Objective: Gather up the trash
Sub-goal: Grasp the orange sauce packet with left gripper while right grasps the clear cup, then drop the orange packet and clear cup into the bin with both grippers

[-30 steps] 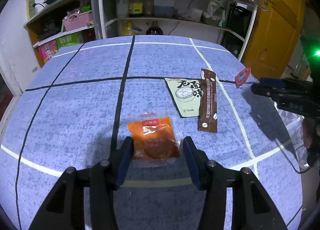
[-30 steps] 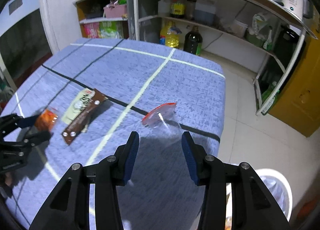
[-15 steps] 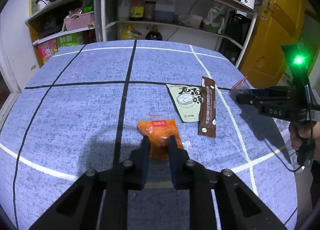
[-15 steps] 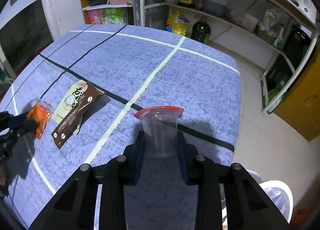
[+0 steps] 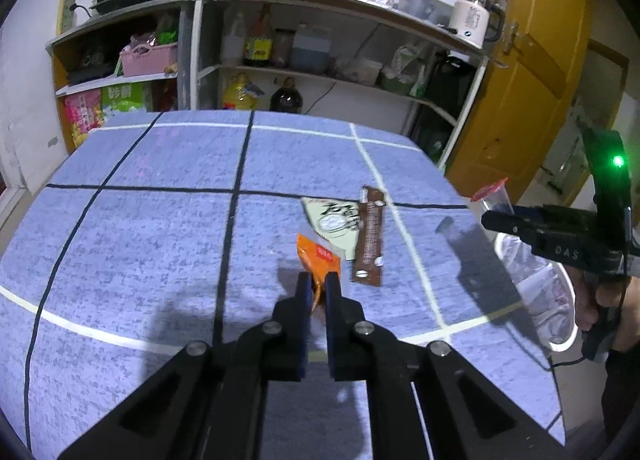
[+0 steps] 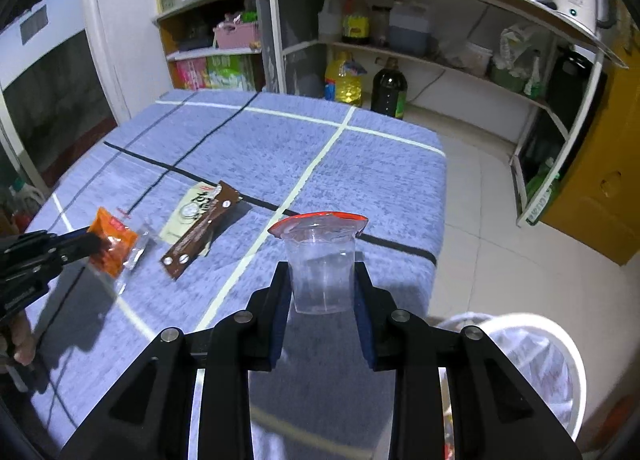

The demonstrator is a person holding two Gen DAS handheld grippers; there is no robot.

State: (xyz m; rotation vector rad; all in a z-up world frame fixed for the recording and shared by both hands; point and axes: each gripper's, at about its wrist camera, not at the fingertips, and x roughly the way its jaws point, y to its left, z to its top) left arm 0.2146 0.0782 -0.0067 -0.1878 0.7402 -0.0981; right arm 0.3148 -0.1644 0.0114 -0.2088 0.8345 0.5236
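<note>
Collection is under way: the left gripper [image 5: 317, 287], its jaws just closed, pinches an orange snack packet [image 5: 318, 260] above the blue tablecloth [image 5: 140, 240]. The right gripper [image 6: 322, 288] clamps a clear plastic cup [image 6: 322, 264]. A brown wrapper [image 6: 202, 228] and pale sachet [image 6: 188, 208] remain mid-table; the white bin [image 6: 560, 340] waits near right.

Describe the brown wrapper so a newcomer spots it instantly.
On the blue table, just left of the pale line, two wrappers overlap. The brown wrapper is the long narrow strip lying across the cream packet's right edge: dark brown, with white ovals at its near end.
</note>
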